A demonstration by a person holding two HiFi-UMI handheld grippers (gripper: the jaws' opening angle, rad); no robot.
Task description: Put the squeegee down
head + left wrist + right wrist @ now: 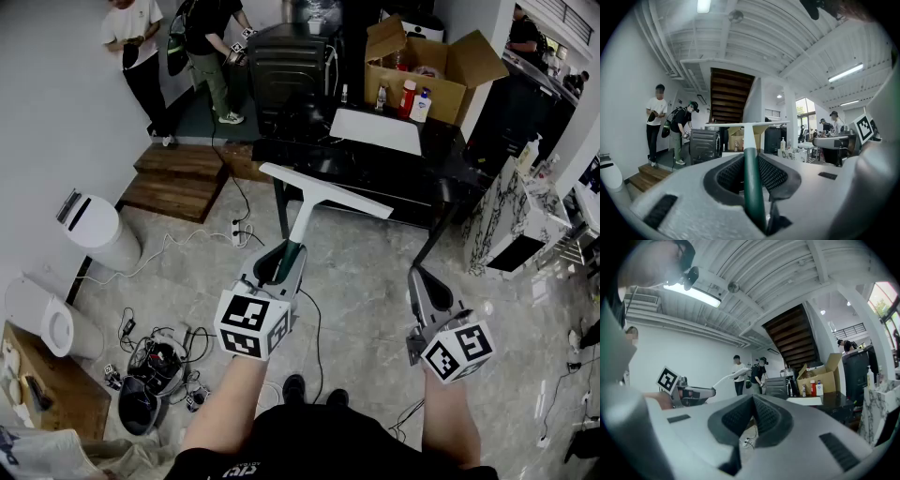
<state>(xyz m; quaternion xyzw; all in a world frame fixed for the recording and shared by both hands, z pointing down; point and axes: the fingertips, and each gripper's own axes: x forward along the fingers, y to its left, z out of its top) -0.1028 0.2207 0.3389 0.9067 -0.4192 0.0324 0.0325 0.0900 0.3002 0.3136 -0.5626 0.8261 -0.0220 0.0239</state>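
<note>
We hold the squeegee (323, 190) in the left gripper (278, 265), off the ground, above the pale stone floor (356, 281) and just in front of the black table (375, 173). The gripper's grey, matt plastic fingers are closed on the handle. The handle runs between dark pads (776, 173) with a fine mesh-like grain, one on each side of it.

The right gripper (422, 281) is the same smooth grey shell with the same dimpled black pads. Its fingers meet at their tips with nothing between them, and it hangs apart from the left one over bare floor. Each gripper carries a white cube (251, 325) printed with black square markers.

The table top is glossy and dark, with a flat white sheet (378, 129) lying on it. An open brown cardboard box (441, 80) with bottles in it stands at its far end. To the left are low steps (178, 178) of dark wood planks.

The squeegee is T-shaped. A long, thin, straight white blade bar crosses a tapering white neck, which runs down into a smooth, round, dark green handle. Only the green part sits in the grip. The neck and the bar stick out ahead of the fingers toward the table, and the bar slants across the head view.
</note>
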